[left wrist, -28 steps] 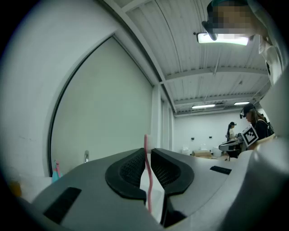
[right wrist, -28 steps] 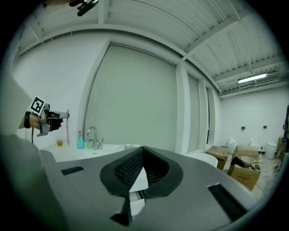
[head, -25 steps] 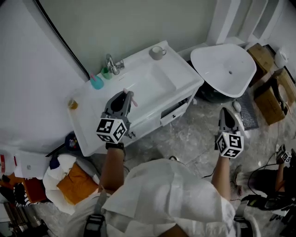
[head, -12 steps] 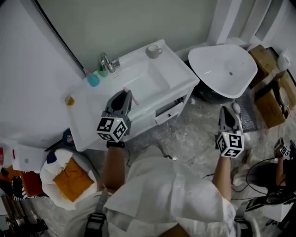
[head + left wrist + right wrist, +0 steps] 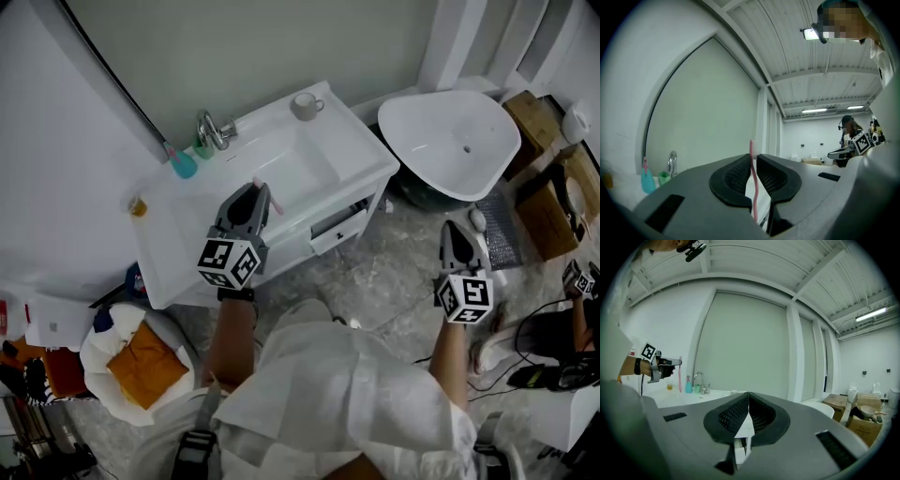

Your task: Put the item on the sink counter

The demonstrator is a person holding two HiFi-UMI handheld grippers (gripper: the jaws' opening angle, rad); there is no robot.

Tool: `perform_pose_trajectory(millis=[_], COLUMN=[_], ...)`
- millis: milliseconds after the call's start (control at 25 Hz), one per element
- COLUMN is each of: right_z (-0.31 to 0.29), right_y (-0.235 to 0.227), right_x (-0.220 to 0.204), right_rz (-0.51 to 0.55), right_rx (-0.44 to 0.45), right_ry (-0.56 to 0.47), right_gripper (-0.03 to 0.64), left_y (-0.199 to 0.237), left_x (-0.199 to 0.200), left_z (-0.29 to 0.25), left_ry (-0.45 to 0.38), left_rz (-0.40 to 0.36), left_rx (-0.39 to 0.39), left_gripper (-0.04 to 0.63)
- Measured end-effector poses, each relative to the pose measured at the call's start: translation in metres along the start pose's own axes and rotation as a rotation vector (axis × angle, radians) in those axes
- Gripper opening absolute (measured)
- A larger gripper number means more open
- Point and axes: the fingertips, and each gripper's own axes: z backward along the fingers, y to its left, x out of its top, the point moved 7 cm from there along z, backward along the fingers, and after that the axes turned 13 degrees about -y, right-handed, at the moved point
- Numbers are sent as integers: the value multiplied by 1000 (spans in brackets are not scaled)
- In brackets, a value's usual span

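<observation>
Over the sink counter, left gripper clamps a pink toothbrush (seemingly upright); right gripper closed, empty.

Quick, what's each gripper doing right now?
Left gripper: shut on the toothbrush.
Right gripper: shut, nothing between its jaws.

A slim pink toothbrush stands upright at the lower centre of the left gripper view — pinched between the dark ribbed pads of the left gripper, its top end poking just above them. In the head view it sits left of centre, over the front edge of the white sink counter — a rectangular top with a sunken basin, upper middle of the frame.
</observation>
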Motion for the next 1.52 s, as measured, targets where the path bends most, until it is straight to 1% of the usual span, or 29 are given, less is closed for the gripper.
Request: perform_pose_trajectory(millis=[200, 400, 640, 920, 1120, 1320, 1520], right_z=[-5, -15, -48, -113, -179, -247, -297], right_y=[-9, -14, -23, -43, -60, -66, -61], right_x=[-4, -10, -21, -38, -43, -46, -48], right_rz=[-7, -36, -51, -52, -48, -50, -27], right_rx=[-3, -3, 7, 12, 3, 16, 52], right_ry=[3, 3, 9, 14, 14, 18, 27], right_gripper=[9, 9, 9, 9, 9, 9, 9], left_y=[-3, 0, 17, 48, 81, 113, 144], left_x=[-4, -8, -20, -42, -53, -60, -58], left_z=[-9, -21, -53, -116, -178, -232, -263], left_ry=[6, 15, 13, 1, -11, -25, -71], left_rz=[4, 0, 1, 11, 26, 41, 49], left_rx=[1, -9, -4, -10, -24, -36, -24], left_gripper=[51, 51, 51, 51, 51, 51, 51])
